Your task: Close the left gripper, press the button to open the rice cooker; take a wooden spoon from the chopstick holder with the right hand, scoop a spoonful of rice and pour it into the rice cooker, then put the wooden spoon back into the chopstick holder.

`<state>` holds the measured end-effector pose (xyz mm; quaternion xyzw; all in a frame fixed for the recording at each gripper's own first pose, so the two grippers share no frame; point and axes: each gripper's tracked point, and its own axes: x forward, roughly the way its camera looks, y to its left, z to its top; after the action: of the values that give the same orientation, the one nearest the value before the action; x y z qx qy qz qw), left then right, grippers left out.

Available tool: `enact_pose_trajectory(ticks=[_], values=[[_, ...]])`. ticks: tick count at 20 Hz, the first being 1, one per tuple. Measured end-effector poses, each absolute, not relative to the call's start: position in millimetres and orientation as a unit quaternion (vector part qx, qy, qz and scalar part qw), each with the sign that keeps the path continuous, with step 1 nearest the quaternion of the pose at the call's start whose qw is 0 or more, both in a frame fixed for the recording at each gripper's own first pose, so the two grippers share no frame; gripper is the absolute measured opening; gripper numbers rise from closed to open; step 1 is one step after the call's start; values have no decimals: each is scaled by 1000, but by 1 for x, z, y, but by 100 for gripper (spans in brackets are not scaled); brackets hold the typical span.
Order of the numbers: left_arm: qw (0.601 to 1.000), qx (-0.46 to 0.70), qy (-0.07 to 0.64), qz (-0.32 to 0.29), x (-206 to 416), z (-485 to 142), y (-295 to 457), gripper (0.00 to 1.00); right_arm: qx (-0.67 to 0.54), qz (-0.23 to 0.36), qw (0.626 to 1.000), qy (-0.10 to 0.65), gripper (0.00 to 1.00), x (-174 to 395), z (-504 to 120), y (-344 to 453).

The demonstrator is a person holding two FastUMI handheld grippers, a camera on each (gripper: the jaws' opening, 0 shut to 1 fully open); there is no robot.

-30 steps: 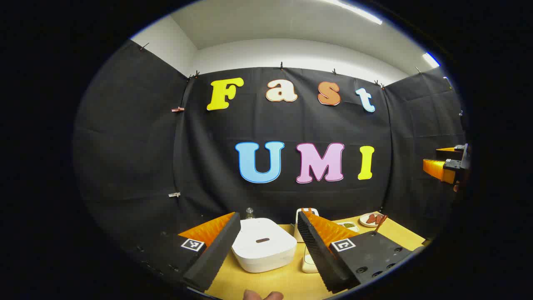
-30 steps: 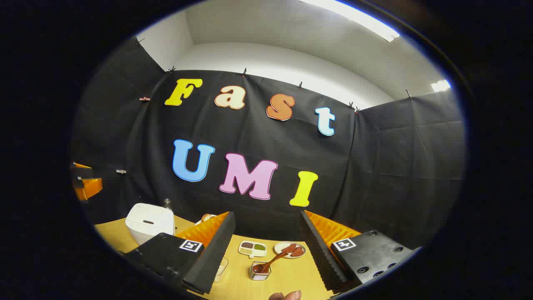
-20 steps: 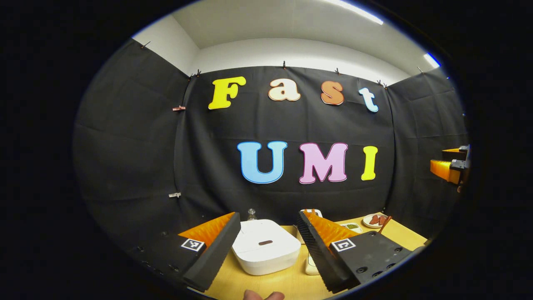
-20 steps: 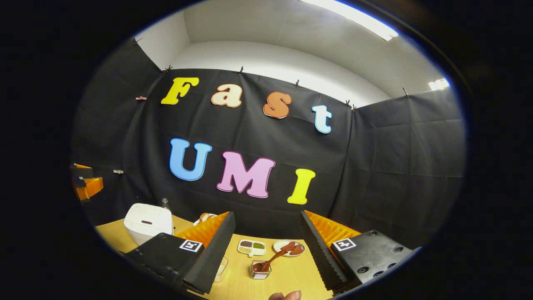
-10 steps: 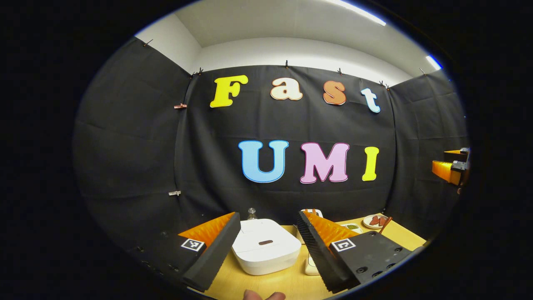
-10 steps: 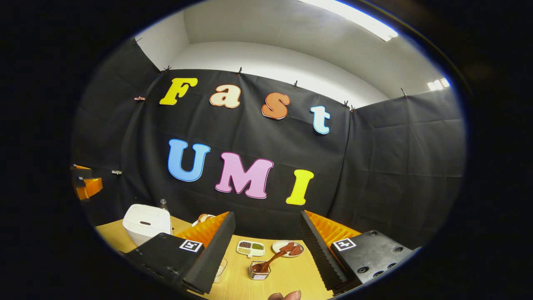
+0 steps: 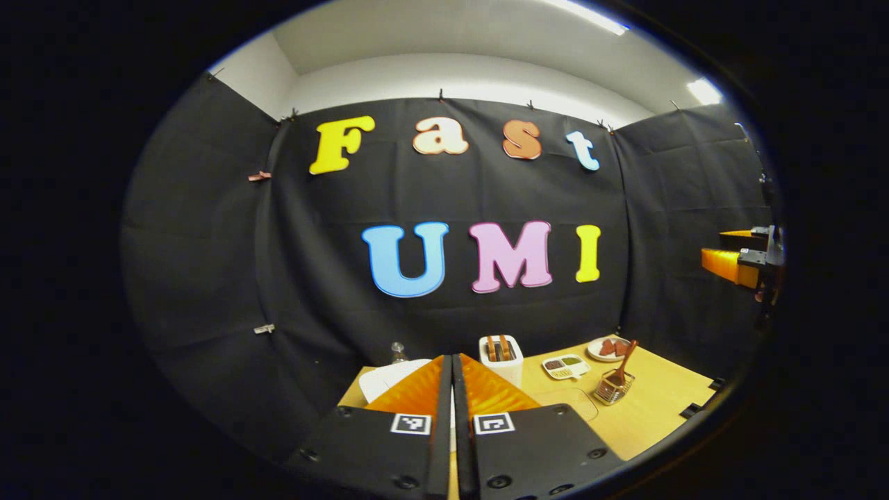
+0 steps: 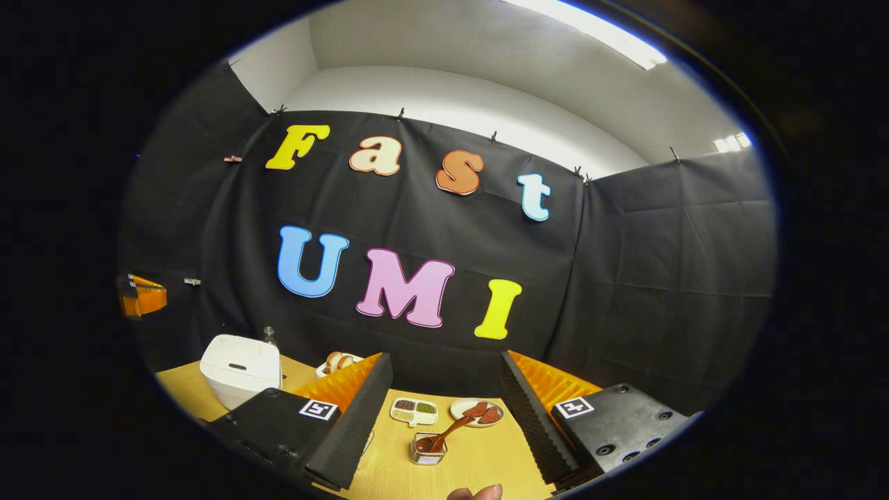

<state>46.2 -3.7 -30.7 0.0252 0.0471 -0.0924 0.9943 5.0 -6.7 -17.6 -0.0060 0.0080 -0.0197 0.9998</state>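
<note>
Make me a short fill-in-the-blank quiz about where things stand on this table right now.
1. The left gripper has its two fingers ____.
2. The white box-shaped rice cooker has its lid ____.
3. The brown wooden spoon stands in the small wire chopstick holder, its handle leaning toward the round ____ of reddish slices.
4. The right gripper is ____, with nothing between its fingers.

Missing words: shut; closed; plate; open
</note>
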Motion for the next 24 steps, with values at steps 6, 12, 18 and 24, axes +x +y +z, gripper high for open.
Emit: enact_pose_trajectory(ticks=[6, 12, 18, 24], values=[[960, -5, 155, -233, 70, -74, -15, 7, -21, -25, 999, 11, 97, 8, -22, -18], [938, 70, 231, -248, 144, -115, 19, 7, -22, -40, 999, 22, 97, 14, -33, -34], [897, 111, 305, -298, 207, -170, 17, 7, -26, -65, 997, 34, 97, 19, -45, -50], [857, 136, 381, -319, 246, -235, 18, 7, -30, -101, 994, 41, 97, 15, -53, -65]])
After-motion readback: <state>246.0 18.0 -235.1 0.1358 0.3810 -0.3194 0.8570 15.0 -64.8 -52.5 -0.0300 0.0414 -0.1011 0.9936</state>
